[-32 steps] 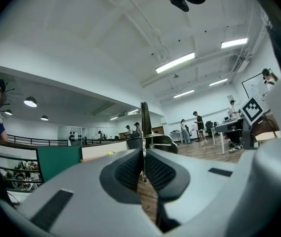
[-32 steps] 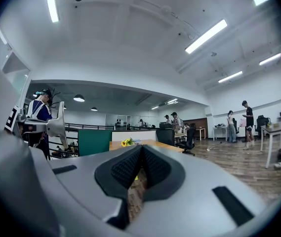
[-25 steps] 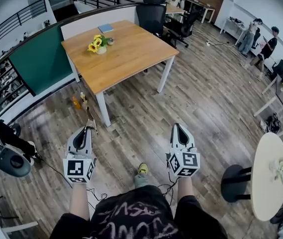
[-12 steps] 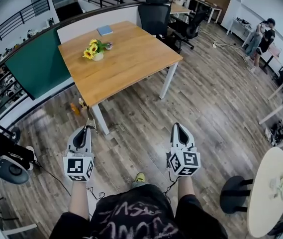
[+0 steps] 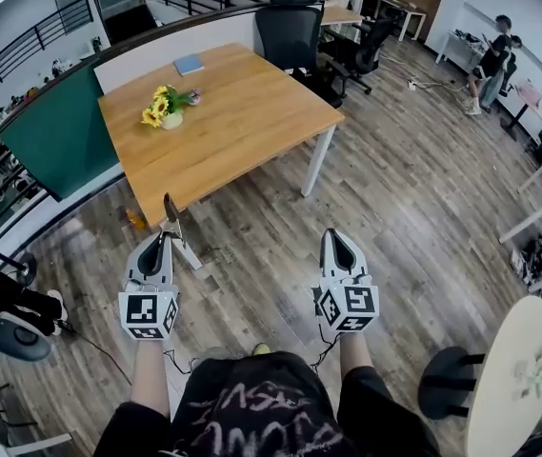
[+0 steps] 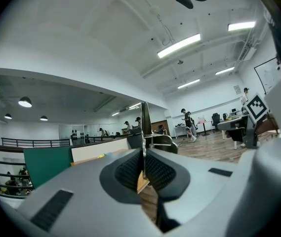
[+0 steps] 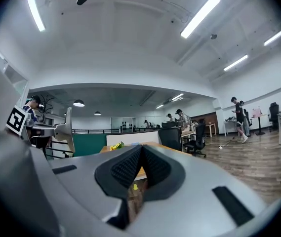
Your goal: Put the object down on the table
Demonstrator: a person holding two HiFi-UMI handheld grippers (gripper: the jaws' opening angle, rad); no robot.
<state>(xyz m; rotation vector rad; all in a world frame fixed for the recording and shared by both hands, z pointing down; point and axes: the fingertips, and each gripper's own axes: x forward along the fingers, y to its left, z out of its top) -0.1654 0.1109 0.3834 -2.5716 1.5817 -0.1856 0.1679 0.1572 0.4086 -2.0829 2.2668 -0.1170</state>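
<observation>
Head view: one table (image 5: 242,112), one tool (image 5: 169,215) in left gripper (image 5: 162,239)

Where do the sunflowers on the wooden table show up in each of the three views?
Head view: sunflowers upper left, on the table's far left side.
Left gripper view: tiny yellow speck, left of centre, low.
Right gripper view: small yellow patch, left of centre.
Shared landmark: the green panel, just left of the table in every view.
</observation>
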